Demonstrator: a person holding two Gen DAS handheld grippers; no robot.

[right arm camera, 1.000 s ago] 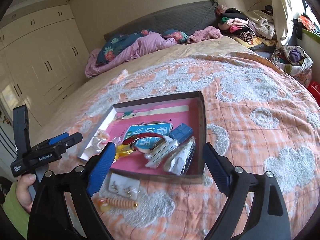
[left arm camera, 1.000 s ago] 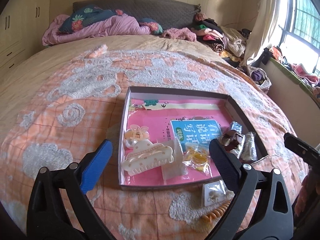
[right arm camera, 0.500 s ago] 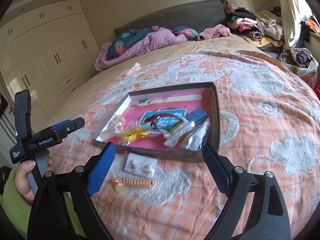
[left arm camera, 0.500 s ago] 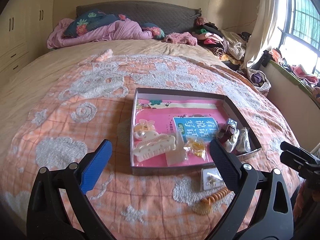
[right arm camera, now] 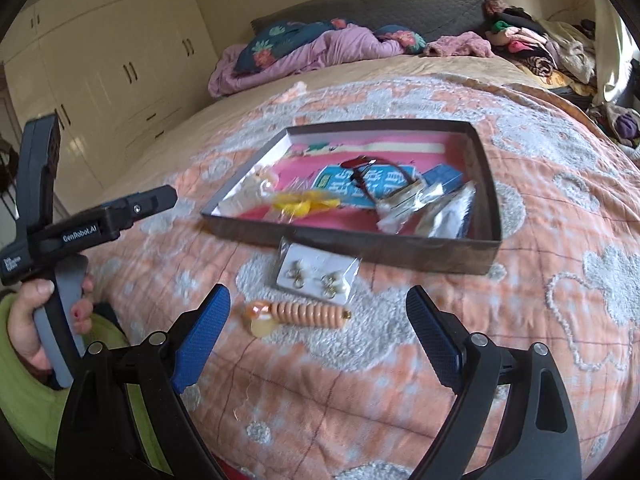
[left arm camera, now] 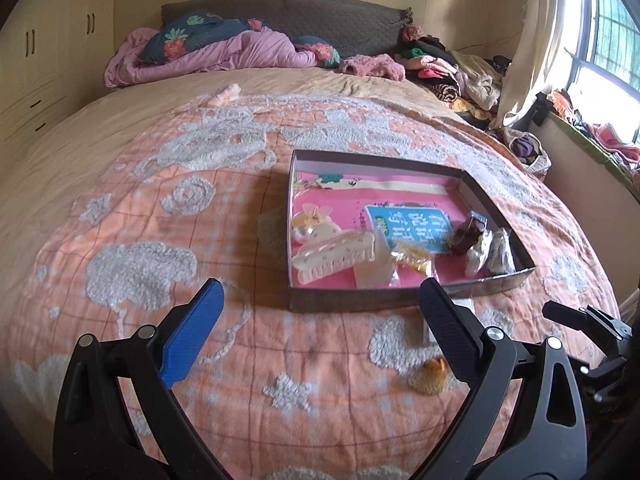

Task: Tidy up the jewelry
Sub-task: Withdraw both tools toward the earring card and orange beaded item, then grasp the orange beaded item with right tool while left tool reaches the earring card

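A shallow dark box [left arm camera: 408,300] [right arm camera: 360,246] with a pink lining lies on the bed and holds a cream hair claw [left arm camera: 334,254], a yellow packet [right arm camera: 300,204], a dark red bangle [right arm camera: 380,176] and clear bags. In front of the box lie a bagged card of earrings [right arm camera: 316,274] and a peach spiral hair clip [right arm camera: 298,314]. My right gripper [right arm camera: 318,334] is open and empty just short of the clip. My left gripper [left arm camera: 320,332] is open and empty, short of the box's near wall. The left one also shows in the right wrist view [right arm camera: 120,216].
The bed has an orange and white blanket [left arm camera: 160,240]. A purple quilt and pillows [left arm camera: 216,52] lie at the headboard, piled clothes [left arm camera: 448,68] at the far right. White wardrobes [right arm camera: 100,68] stand at the left, a window [left arm camera: 600,40] at the right.
Both grippers have drawn back from the box toward the bed's near edge. The earring card and spiral clip now sit in front of my right gripper. Both stay open.
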